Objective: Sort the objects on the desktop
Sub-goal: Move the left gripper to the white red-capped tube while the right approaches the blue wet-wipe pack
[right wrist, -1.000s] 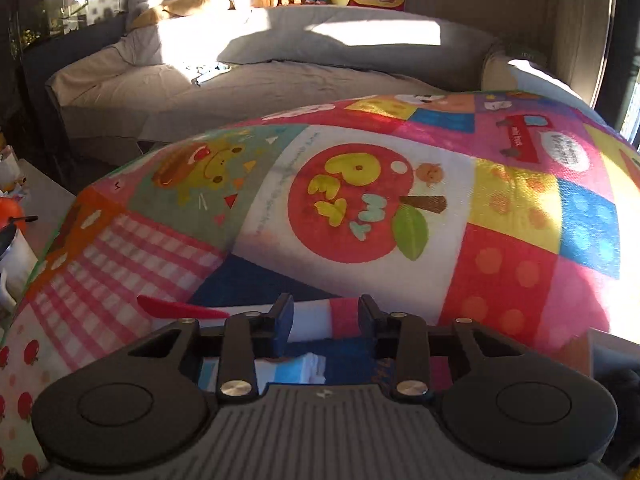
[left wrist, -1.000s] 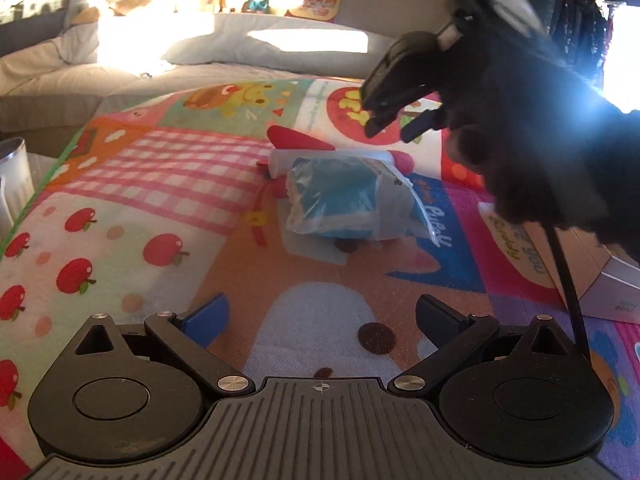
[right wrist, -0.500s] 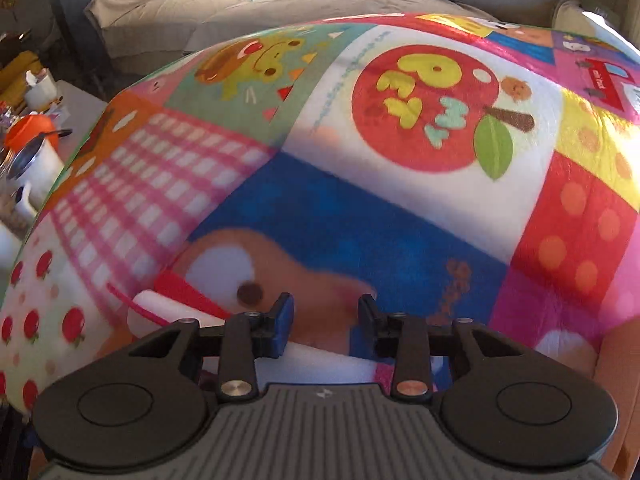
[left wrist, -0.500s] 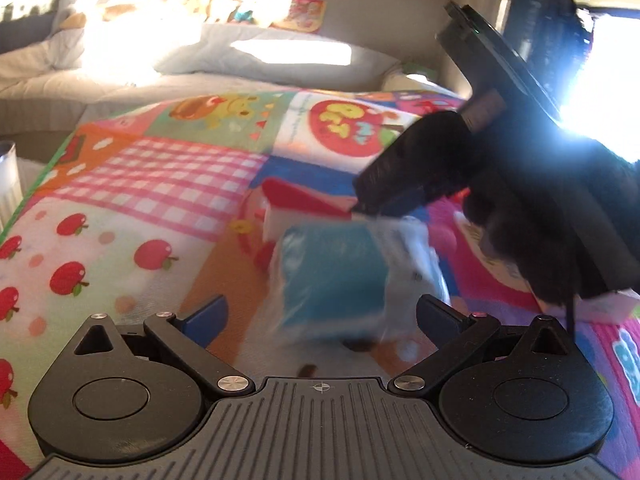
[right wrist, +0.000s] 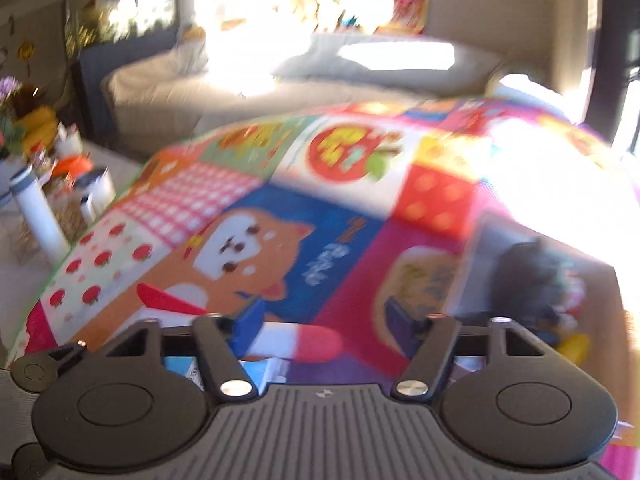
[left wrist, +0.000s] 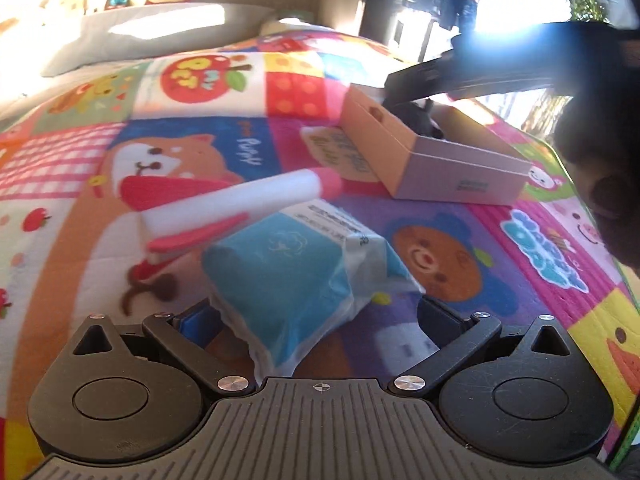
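The left gripper [left wrist: 316, 316] stands with its jaws spread wide, and a soft teal packet [left wrist: 296, 276] in crinkled clear plastic wrap sits between them, its near end reaching back toward the gripper body; whether either pad touches the wrap cannot be told. Just beyond the packet lies a foam rocket [left wrist: 240, 204], a white cylinder with a rounded pink nose and flat red fins, resting on the quilted play mat [left wrist: 460, 264] printed with cartoon bears, a puppy and apples. Further right on the mat is an open cardboard box [left wrist: 424, 160], shallow and rectangular, with dark objects inside that are too shadowed to name. The right wrist view is motion-blurred: the right gripper [right wrist: 324, 322] is also spread open, holding nothing, with the rocket's pink tip [right wrist: 316, 342] showing low between its fingers and the box [right wrist: 532, 272] off to the right. A grey sofa [right wrist: 320, 76] stands behind the mat.
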`<state>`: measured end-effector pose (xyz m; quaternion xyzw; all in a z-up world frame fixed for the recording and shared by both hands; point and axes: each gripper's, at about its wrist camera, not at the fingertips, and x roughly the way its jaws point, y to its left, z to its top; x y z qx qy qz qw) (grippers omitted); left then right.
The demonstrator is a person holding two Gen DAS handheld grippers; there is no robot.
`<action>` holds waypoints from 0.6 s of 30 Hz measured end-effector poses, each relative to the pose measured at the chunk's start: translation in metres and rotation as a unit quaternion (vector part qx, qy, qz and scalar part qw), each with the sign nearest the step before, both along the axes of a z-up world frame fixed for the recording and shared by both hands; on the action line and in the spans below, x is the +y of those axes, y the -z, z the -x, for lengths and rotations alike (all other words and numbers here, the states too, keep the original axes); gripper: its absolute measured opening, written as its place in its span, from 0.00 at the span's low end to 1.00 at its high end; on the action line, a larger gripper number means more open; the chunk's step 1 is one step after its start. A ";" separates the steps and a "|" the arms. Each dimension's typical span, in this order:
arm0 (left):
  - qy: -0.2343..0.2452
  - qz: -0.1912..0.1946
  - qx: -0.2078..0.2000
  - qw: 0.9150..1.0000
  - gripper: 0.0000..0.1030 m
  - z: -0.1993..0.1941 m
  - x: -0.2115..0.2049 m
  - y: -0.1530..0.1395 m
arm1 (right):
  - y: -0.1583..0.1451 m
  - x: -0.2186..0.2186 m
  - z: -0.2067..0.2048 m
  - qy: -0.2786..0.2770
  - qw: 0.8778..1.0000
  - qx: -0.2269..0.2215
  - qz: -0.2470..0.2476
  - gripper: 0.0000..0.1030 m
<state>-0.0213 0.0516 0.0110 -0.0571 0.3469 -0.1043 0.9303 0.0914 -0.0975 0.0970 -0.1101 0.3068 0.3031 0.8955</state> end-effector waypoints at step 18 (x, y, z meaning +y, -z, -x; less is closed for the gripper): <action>0.051 -0.079 -0.029 0.995 1.00 -0.034 -0.088 -0.017 | 0.081 -0.193 0.051 0.295 0.953 0.045 -0.051 1.00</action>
